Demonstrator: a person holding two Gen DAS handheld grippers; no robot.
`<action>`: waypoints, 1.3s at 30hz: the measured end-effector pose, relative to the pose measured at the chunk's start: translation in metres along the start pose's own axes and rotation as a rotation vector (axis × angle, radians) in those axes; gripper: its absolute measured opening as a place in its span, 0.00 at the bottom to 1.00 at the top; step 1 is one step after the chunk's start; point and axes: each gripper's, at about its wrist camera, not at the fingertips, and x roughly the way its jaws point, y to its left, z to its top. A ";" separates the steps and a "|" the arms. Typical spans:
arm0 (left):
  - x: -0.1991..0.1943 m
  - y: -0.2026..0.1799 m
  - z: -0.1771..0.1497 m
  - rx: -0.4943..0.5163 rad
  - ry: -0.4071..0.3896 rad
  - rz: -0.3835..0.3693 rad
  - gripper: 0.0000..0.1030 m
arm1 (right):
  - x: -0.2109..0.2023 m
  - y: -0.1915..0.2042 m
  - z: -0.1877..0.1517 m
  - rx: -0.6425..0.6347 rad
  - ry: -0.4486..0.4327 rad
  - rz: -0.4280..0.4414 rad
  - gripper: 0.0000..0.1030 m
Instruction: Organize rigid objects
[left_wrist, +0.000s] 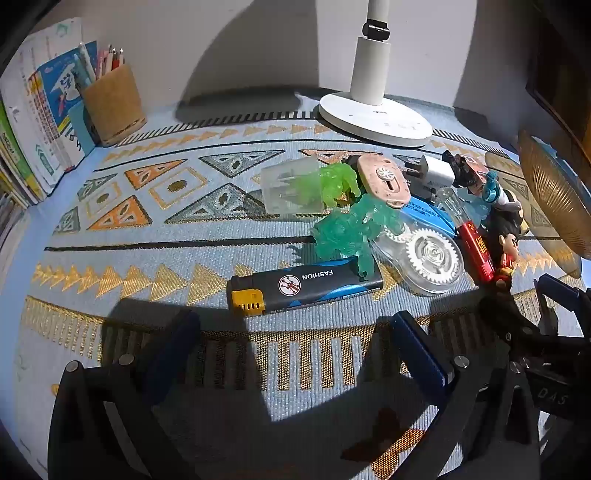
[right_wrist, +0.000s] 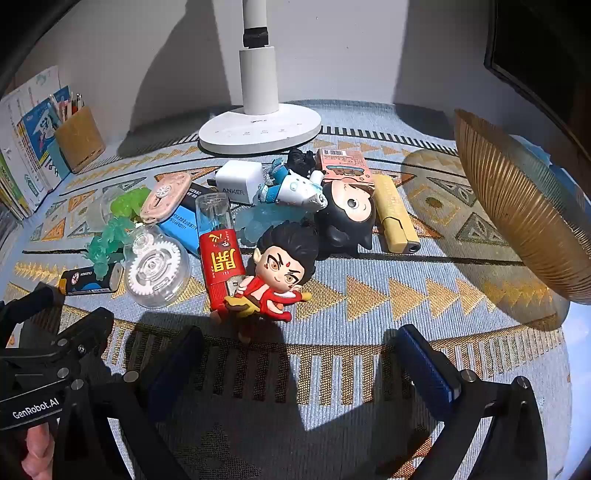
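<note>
- The left tool (left_wrist: 295, 354) hangs low over the near edge of the bench (left_wrist: 166, 236), its blue-padded fingers spread wide with nothing between them.
- The right tool (right_wrist: 306, 365) sits beside it over the same near edge, fingers likewise spread and holding nothing.
- The things to sort lie in one heap at the middle of the patterned cloth, in front of the white lamp base (right_wrist: 260, 131) at the far edge.
- Nearest the left tool is a black lighter with a yellow cap (left_wrist: 304, 286), lying flat; a teal translucent figure (left_wrist: 347, 230) leans on its right end.
- Just right of that lie a clear tape dispenser with a white gear (left_wrist: 430, 256) and a red lighter (right_wrist: 221, 269).
- A red-robed figurine (right_wrist: 280, 273) lies closest to the right tool, touching the red lighter.
- Behind it are a black-haired doll head (right_wrist: 347, 212), a yellow lighter (right_wrist: 395, 214), a white Anker charger (right_wrist: 236, 182), a pink fan-shaped case (right_wrist: 164, 197) and a green figure (right_wrist: 129, 203).
- A golden ribbed bowl (right_wrist: 524, 206) stands tilted at the right edge.
- A pen holder (left_wrist: 110, 103) and books (left_wrist: 37, 122) fill the far left corner.
</note>
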 end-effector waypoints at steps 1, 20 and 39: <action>0.000 0.000 0.001 0.003 0.007 -0.002 1.00 | 0.000 0.000 0.000 0.004 -0.001 0.003 1.00; -0.089 0.003 -0.007 0.007 -0.374 -0.107 0.99 | -0.069 0.004 0.014 -0.010 -0.189 0.088 1.00; -0.058 -0.003 -0.016 0.028 -0.317 -0.101 0.99 | -0.049 -0.002 -0.005 0.038 -0.220 -0.008 1.00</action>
